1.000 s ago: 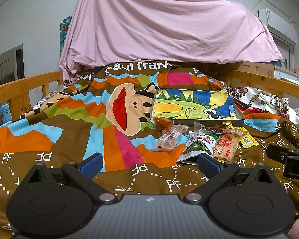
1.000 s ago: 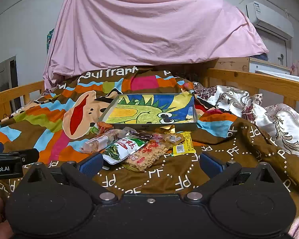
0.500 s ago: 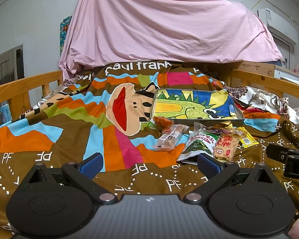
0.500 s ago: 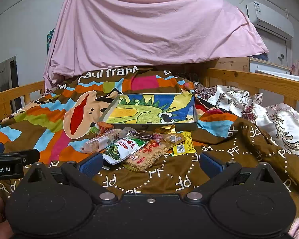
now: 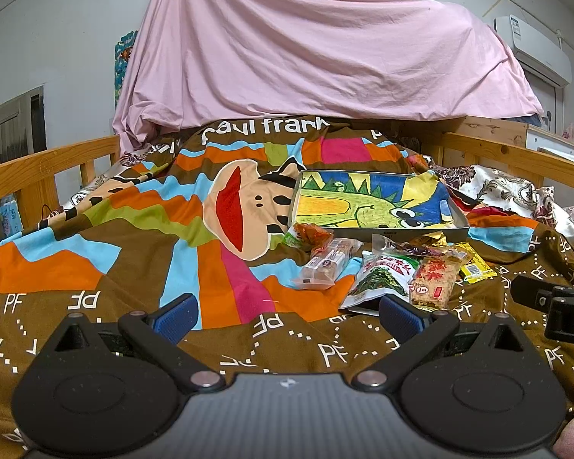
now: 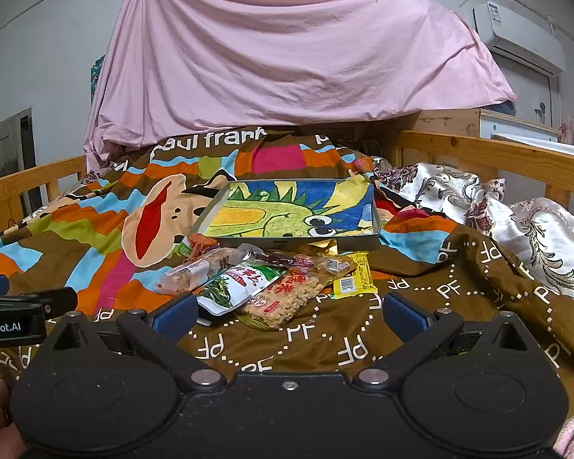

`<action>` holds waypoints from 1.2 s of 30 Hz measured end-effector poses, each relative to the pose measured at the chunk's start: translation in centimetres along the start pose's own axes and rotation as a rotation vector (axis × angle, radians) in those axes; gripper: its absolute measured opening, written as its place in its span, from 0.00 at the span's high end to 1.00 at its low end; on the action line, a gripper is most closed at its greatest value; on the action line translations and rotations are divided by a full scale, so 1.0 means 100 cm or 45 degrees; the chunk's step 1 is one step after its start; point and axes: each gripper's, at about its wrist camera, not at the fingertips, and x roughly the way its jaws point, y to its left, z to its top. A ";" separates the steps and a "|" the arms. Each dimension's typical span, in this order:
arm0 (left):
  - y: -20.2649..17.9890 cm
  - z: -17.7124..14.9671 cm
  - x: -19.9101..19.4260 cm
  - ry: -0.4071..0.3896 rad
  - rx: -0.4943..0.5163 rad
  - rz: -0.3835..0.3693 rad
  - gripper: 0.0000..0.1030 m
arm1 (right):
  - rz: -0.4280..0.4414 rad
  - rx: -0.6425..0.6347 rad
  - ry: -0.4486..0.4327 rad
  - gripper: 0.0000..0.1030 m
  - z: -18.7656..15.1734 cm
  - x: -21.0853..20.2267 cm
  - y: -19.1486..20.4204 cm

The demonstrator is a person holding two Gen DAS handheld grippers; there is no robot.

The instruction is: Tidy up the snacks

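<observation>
A shallow metal tray point(image 5: 421, 234) point(image 6: 298, 244) lined with a dinosaur drawing lies on the bed. In front of it is a heap of snack packets: a clear pack of biscuits point(image 5: 327, 264) point(image 6: 195, 272), a green-and-white bag point(image 5: 382, 279) point(image 6: 237, 281), an orange cracker pack point(image 5: 434, 281) point(image 6: 287, 298), a yellow packet point(image 5: 474, 267) point(image 6: 354, 281) and a small orange bag point(image 5: 310, 235). My left gripper point(image 5: 287, 313) is open and empty, just short of the heap. My right gripper point(image 6: 287, 311) is open and empty, its left finger point(image 6: 172, 315) beside the green bag.
The colourful Paul Frank blanket point(image 5: 134, 229) covers the bed, inside wooden rails point(image 5: 38, 176) point(image 6: 497, 157). A pink sheet point(image 5: 325, 57) hangs behind. A floral quilt point(image 6: 516, 222) is bunched at the right. Each gripper shows at the edge of the other's view.
</observation>
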 end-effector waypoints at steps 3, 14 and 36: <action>0.000 0.000 0.000 0.000 0.000 -0.001 0.00 | 0.000 0.000 0.001 0.00 0.000 0.001 0.000; 0.001 0.000 0.001 0.010 -0.009 -0.008 0.00 | 0.003 0.000 -0.007 0.00 -0.001 0.001 0.002; 0.002 0.016 0.038 0.116 -0.078 0.118 0.00 | 0.035 0.110 0.006 0.00 0.034 0.029 -0.040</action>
